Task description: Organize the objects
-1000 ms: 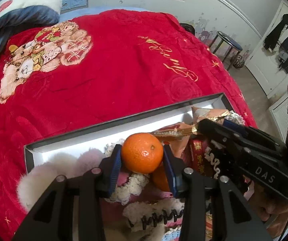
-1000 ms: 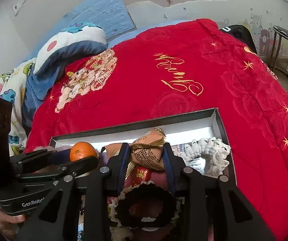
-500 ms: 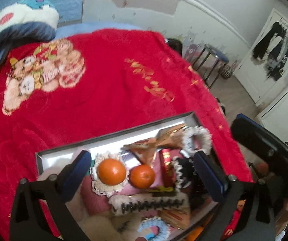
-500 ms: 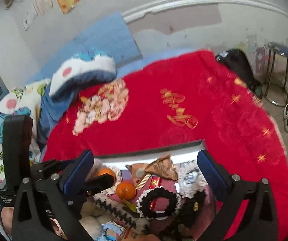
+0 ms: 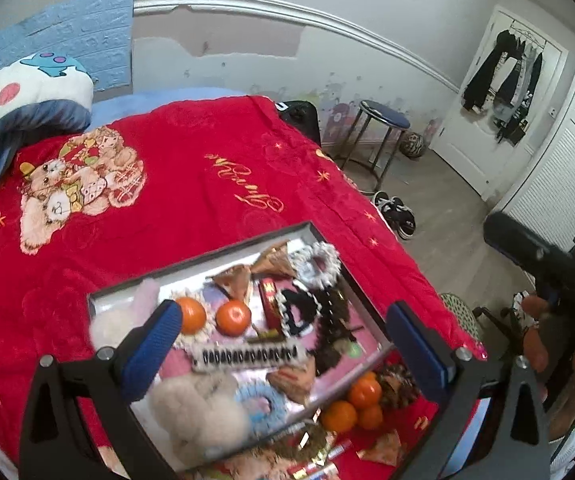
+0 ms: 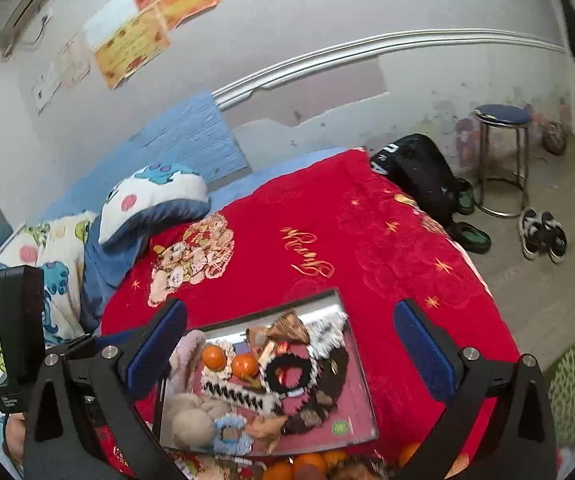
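left hand-held gripper [image 5: 283, 336] spread wide and empty, right hand-held gripper [image 6: 287, 340] same deal, both up above the shallow box [image 5: 223, 250] on the red bed blanket [image 5: 191, 184], two tangerines [image 5: 233, 317] side by side inside among scrunchies, more tangerines [image 5: 353, 404] loose by the near edge

Beyond both grippers, the plush red blanket [image 5: 191, 200] looks soft and velvety. Below the left gripper [image 5: 283, 344], the box [image 5: 223, 252] is smooth card, holding glossy tangerines [image 5: 233, 317], fluffy scrunchies [image 5: 319, 260] and crinkly foil wrappers [image 5: 273, 264].
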Available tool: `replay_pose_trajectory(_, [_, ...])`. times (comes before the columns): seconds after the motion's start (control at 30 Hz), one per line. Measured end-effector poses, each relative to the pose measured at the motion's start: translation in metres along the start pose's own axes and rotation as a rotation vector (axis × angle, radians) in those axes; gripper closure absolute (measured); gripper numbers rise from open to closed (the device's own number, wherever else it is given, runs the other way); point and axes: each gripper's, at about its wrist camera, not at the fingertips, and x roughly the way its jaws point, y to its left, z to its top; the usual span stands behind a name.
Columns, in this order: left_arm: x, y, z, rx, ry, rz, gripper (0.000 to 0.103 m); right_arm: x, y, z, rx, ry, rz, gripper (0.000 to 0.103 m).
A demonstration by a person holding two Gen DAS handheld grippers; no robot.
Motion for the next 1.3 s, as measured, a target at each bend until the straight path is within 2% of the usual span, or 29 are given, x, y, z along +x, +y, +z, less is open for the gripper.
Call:
replay_pose_trajectory(0.17, [-0.020, -0.007, -0.033, -0.008, -0.019, -0.040, 0.000, -0.036, -0.015, -0.043, 0.026, 0.003, -0.004, 0.000])
replay_pose_trajectory(0.27, [-0.023, -0.009, -0.053, 0.001, 0.007, -0.036, 0.000, -0.050, -0.022, -0.073, 0.005, -0.009, -0.063, 0.000])
replay_pose_trajectory(0.47, [-0.022, -0.008, -0.090, -0.012, 0.038, -0.031, 0.000, -0.053, -0.034, -0.109, 0.072, 0.032, -0.038, 0.000])
replay_pose_trajectory(0.73, [0.001, -0.008, -0.119, -0.002, 0.103, -0.004, 0.000, -0.039, -0.027, -0.127, 0.022, 0.077, -0.081, 0.004])
replay_pose_trajectory(0.8, [0.006, -0.007, -0.125, -0.007, 0.119, -0.005, 0.000, -0.035, -0.027, -0.130, 0.016, 0.088, -0.088, 0.006])
replay_pose_trajectory(0.9, [0.013, -0.006, -0.131, -0.008, 0.142, -0.004, 0.000, -0.029, -0.032, -0.135, 0.007, 0.111, -0.120, 0.017])
replay_pose_trajectory(1.03, [0.023, -0.007, -0.137, -0.012, 0.175, -0.013, 0.001, -0.023, -0.041, -0.142, -0.023, 0.140, -0.256, 0.033])
replay_pose_trajectory(1.1, [0.028, -0.007, -0.140, -0.017, 0.187, -0.015, 0.001, -0.018, -0.046, -0.147, -0.036, 0.177, -0.302, 0.036])
replay_pose_trajectory(1.2, [0.034, -0.006, -0.143, -0.011, 0.200, 0.005, 0.001, -0.015, -0.048, -0.151, -0.049, 0.200, -0.301, 0.037])
replay_pose_trajectory(1.3, [0.042, -0.006, -0.144, -0.004, 0.224, 0.015, 0.001, -0.008, -0.043, -0.155, -0.072, 0.220, -0.263, 0.037])
